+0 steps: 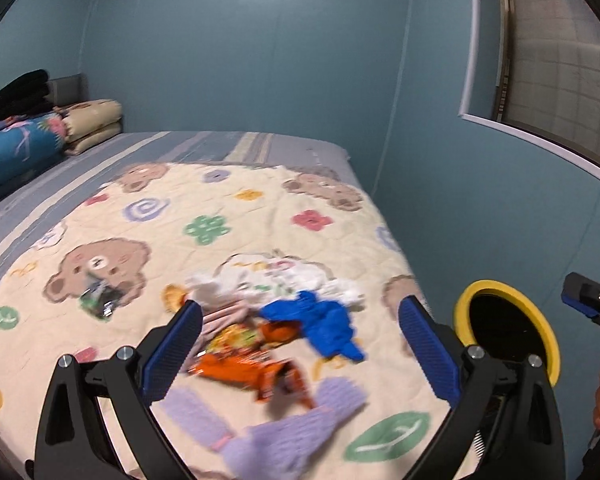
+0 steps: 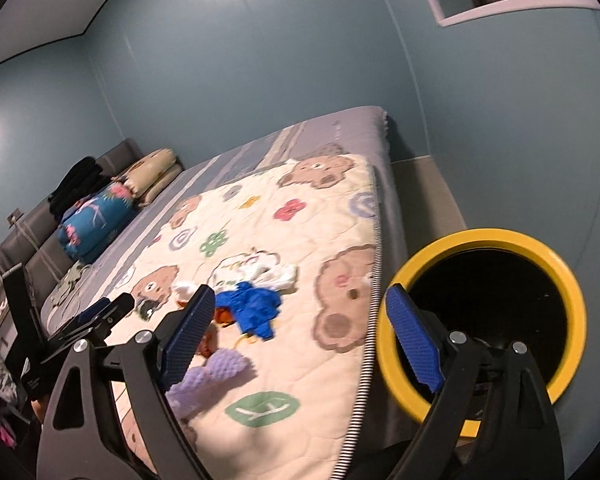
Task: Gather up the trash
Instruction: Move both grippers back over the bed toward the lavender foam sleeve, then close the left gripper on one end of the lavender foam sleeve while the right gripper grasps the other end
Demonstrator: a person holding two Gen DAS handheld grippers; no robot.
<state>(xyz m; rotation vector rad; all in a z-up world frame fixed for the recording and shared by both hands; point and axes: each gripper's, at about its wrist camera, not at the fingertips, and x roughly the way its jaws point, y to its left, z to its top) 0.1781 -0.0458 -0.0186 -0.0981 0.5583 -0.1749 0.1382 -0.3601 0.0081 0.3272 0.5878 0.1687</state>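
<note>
At the far left corner of the bed (image 1: 228, 148), folded bedding (image 1: 20, 148) is lying stacked against the headboard. A cream quilt (image 1: 260, 216) printed with bears and flowers is covering most of the mattress, and the litter is sitting on it toward the near edge. Farthest left, a small crumpled dark wrapper (image 1: 100, 300) is lying apart from the rest, on a bear print. To its right the left gripper (image 1: 300, 356) is hanging over the pile with its jaws standing wide and nothing between the pads. Under it an orange snack wrapper (image 1: 252, 372) is lying flat, its long axis running from the left toward the near right edge of the quilt, though blur is hiding which end is the opened one. Just beyond it a crumpled blue piece (image 1: 320, 324) is resting against a heap of white cloth or paper (image 1: 284, 276); which it is I cannot tell. In front of the wrapper, a lilac knitted piece (image 1: 284, 428) is stretching toward the near edge. Off the right edge of the bed, a black bin with a yellow rim (image 2: 500, 240) is standing on the floor, its mouth facing up. The right gripper (image 2: 300, 340) is hovering across the quilt's right edge, jaws spread wide and empty, with its right finger in front of the bin's mouth.
</note>
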